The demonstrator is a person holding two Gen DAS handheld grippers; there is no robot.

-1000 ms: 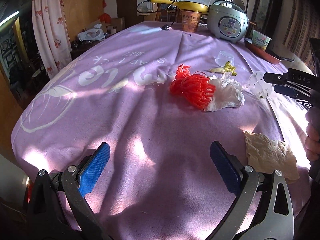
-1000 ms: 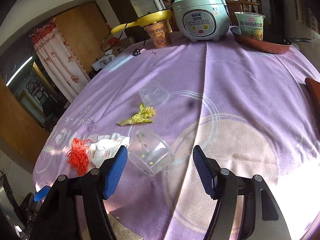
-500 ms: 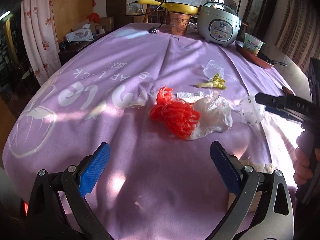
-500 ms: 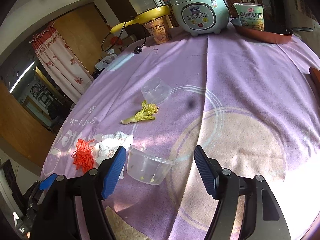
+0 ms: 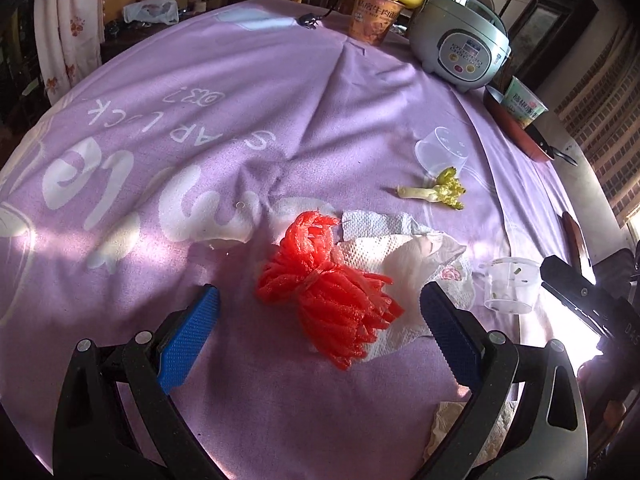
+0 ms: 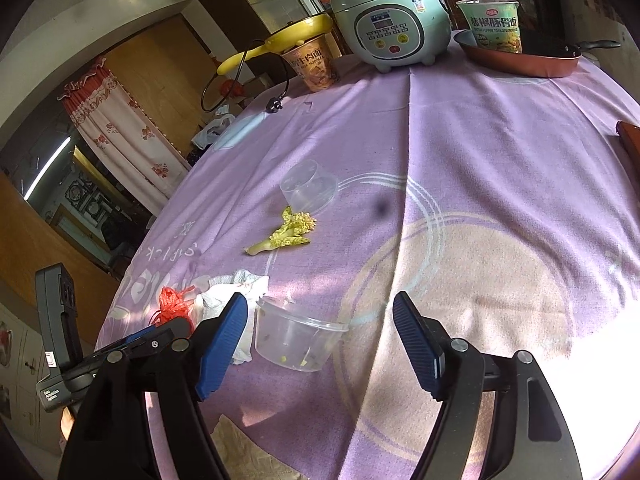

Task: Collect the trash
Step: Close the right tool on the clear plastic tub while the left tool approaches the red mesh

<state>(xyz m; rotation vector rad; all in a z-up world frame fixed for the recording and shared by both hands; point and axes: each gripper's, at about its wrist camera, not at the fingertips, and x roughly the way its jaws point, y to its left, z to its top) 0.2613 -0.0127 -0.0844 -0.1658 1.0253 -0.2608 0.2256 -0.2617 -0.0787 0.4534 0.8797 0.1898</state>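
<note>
On the purple tablecloth [image 5: 200, 80] a red net bundle [image 5: 328, 292] lies on a crumpled white paper towel [image 5: 408, 260]. My left gripper [image 5: 320, 320] hovers open just in front of them, its blue pads on either side of the bundle and not touching it. A clear plastic cup [image 6: 296, 336] with food bits stands upright between the fingers of my right gripper [image 6: 320, 338]. That gripper is open, and its left pad is near the cup without pressing on it. A vegetable scrap [image 6: 288, 232] and a second clear cup [image 6: 310, 188] lie farther back.
A rice cooker [image 6: 390, 28], two noodle cups [image 6: 316, 66] and a red pan [image 6: 520, 58] stand at the far edge, with a loose power plug [image 6: 274, 104] nearby. Crumpled brown paper [image 5: 444, 428] lies at the near edge. A person's hand [image 5: 612, 412] holds the right gripper.
My left gripper moved forward to the red net and towel. The clear cup went from lying tilted to standing upright between my right fingers, which stand slightly wider.
</note>
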